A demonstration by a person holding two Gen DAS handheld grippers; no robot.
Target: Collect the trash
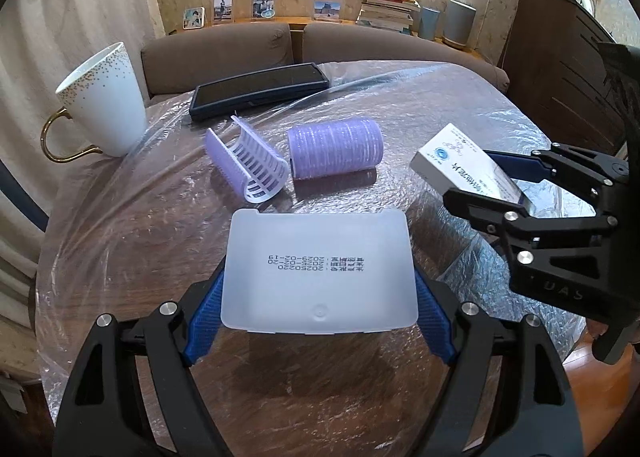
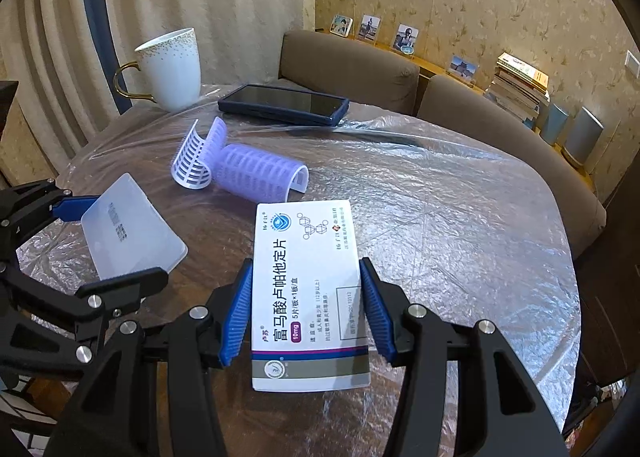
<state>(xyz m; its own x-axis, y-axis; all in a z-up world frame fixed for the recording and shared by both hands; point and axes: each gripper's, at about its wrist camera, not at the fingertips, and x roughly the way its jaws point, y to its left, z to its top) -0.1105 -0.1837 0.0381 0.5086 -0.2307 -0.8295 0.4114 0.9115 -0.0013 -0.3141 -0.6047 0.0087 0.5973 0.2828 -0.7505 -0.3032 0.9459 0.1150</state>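
Observation:
My left gripper is shut on a translucent white plastic box with printed dates, held above the table. The plastic box also shows in the right wrist view. My right gripper is shut on a white medicine box with blue and purple print, held above the table. The medicine box shows at the right of the left wrist view. A purple hair roller and a split purple roller shell lie on the table beyond the boxes.
The round table is covered in clear plastic film. A white mug with gold handle stands at its far left edge. A dark phone lies at the back. A brown sofa, photos and stacked books stand behind.

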